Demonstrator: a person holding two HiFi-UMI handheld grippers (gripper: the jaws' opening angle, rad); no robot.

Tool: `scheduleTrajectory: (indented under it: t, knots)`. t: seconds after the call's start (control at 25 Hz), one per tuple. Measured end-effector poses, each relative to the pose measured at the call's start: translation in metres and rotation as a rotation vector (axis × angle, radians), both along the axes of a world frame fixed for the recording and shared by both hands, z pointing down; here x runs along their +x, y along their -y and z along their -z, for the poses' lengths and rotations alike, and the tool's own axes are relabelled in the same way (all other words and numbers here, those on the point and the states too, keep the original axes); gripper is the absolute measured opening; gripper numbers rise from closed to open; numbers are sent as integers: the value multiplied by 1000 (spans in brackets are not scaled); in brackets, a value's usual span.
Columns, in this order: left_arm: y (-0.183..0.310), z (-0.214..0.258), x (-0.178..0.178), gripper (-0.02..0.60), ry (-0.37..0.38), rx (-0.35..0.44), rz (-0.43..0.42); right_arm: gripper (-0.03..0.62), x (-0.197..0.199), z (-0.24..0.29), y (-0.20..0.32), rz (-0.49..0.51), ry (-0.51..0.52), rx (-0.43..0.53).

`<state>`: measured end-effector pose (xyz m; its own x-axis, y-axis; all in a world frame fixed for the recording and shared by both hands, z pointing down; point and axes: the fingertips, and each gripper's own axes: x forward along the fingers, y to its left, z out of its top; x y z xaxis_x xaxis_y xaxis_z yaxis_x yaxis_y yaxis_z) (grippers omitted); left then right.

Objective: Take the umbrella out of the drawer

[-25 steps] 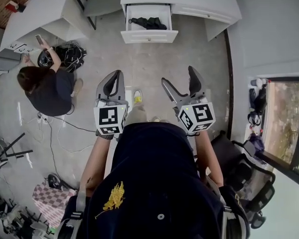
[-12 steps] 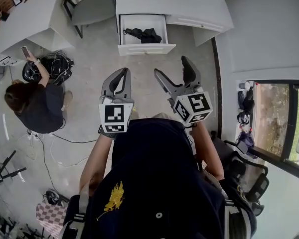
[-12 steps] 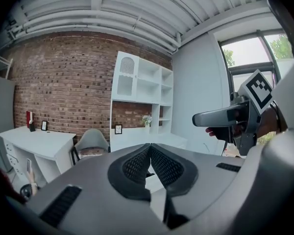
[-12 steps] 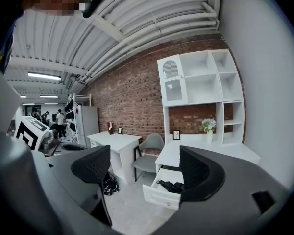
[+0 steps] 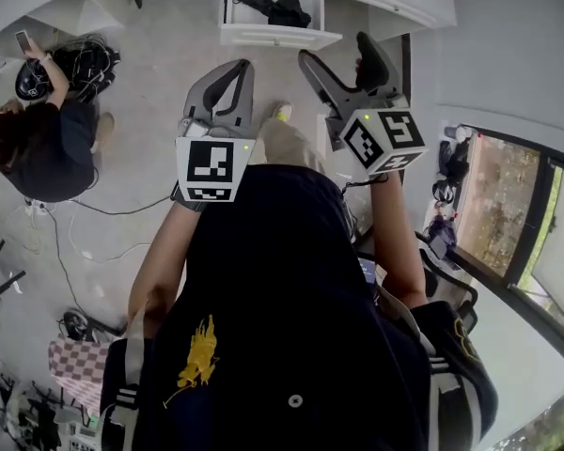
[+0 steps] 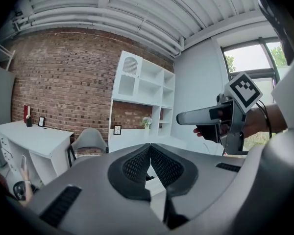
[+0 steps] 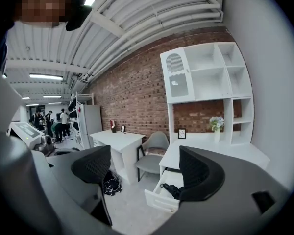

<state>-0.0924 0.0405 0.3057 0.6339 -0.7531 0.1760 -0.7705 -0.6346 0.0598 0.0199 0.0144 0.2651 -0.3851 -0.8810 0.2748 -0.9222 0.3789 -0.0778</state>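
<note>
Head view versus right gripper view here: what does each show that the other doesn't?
Only the head view: a seated person and the window. Only the right gripper view: the brick wall, shelves and ceiling. Both: the open drawer with the black umbrella inside, and the right gripper, jaws apart, empty.

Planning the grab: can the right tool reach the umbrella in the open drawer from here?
Probably not yet: the right tool, jaws apart, is well short of the drawer, with floor between. The umbrella lies uncovered, so stepping closer should do.
</note>
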Motion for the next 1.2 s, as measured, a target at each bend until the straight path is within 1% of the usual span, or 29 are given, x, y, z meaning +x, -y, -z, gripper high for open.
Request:
scheduleTrajectory:
  t: [0.08,0.2,0.28,0.4,0.52,0.68,0.76,0.84,0.96,1.2]
  knots:
    - [0,-2,0,20,7,-2,0,448,-3,5,5,17,-10,19]
    - [-3,-3,-1,20,12,-3,5,448,-4,7,2,47,-6,16]
    - [0,-2,2,20,20,1,19,448,1,4,6,67,-10,11]
    - [11,3,11,20,39,10,55,448,12,4,24,110,10,4]
    - [33,4,30,20,53,-1,83,448,32,4,51,136,19,-3]
    - [59,-7,45,20,63,-36,85,448,45,-9,77,142,47,-29]
    - [73,-11,57,20,81,-45,76,448,53,-15,90,150,61,-41]
    - [92,-15,74,20,97,-55,70,448,67,-20,107,150,63,-51]
    - [121,-17,93,20,98,-76,80,448,91,-25,132,142,77,-63]
    - [164,-20,134,20,130,-81,107,448,139,-42,167,162,102,-103]
